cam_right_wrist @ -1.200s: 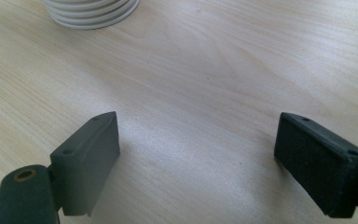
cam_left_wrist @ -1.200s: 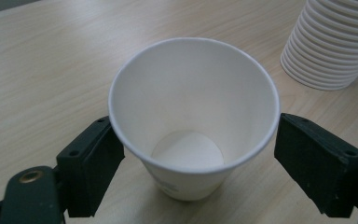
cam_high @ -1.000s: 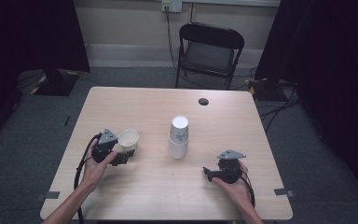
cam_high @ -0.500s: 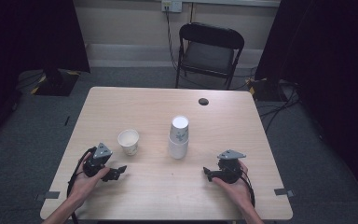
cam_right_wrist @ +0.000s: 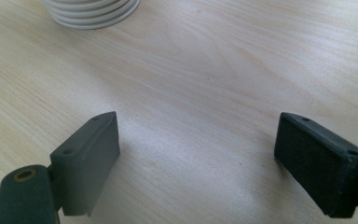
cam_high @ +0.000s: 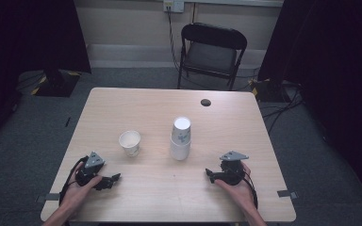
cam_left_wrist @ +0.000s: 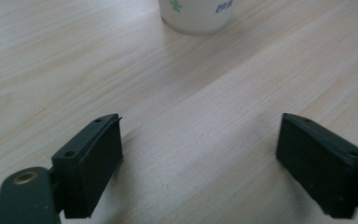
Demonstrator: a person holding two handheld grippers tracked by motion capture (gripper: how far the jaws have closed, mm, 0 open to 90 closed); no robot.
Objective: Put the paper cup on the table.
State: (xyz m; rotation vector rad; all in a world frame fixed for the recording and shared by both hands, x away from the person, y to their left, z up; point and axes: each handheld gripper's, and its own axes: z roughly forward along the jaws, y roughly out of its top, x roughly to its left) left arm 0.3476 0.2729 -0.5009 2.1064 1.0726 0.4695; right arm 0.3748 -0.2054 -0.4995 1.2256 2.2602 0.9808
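While both tools rest low near the front edge of the tabletop (cam_high: 122, 103), the work with the cups looks partly done: a single paper cup (cam_high: 130, 142) stands upright and alone, mouth up, to the left of a stack of cups (cam_high: 180, 138) that sits upside down near the middle. The left tool (cam_high: 109, 181) lies in front of the single cup, apart from it, with its jaws spread wide and nothing between them; in the left gripper view the cup's base (cam_left_wrist: 196, 14) sits ahead of the open jaws. The right tool (cam_high: 210, 173) waits to the right of the stack, also wide open and empty, with the stacked rims (cam_right_wrist: 92, 10) just ahead in the right gripper view. Judging from this layout, one cup has been set out, and the rest of the stack remains to be separated.
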